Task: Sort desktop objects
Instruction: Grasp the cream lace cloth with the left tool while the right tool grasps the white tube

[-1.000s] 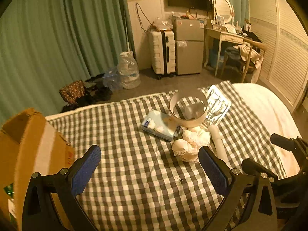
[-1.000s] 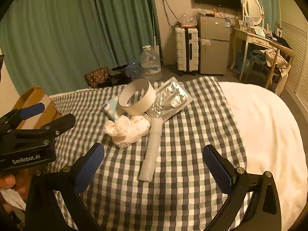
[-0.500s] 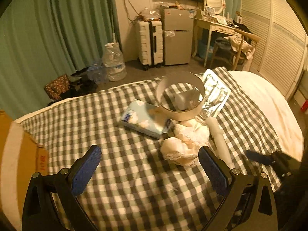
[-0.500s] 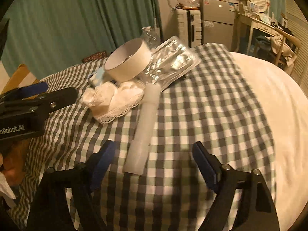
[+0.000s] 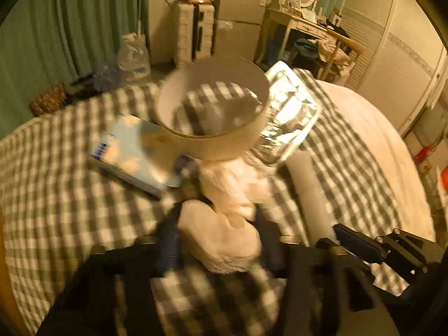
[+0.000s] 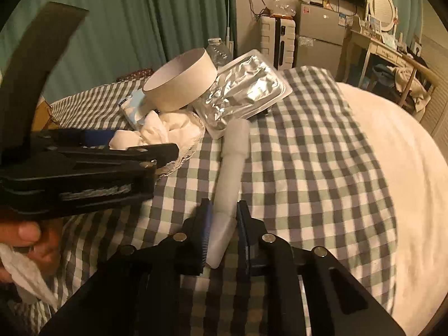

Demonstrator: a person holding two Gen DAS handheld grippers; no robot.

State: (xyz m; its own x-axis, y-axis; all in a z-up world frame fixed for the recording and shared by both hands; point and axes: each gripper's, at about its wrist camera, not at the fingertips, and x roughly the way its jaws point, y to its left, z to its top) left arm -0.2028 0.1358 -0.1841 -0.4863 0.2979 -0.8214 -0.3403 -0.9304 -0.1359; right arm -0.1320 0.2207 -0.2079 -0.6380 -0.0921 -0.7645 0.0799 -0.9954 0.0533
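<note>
Simultaneously, at lower centre of each frame, the left gripper [image 5: 218, 240] clamps the lace cloth [image 5: 221, 238] and the right gripper [image 6: 222, 224] clamps the white tube [image 6: 229, 173]; lifting both clear plausibly follows.

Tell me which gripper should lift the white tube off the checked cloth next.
Right. The right gripper already has its pads on either side of the white tube's near end, while the left gripper is closed around the white lace cloth beside it.
</note>
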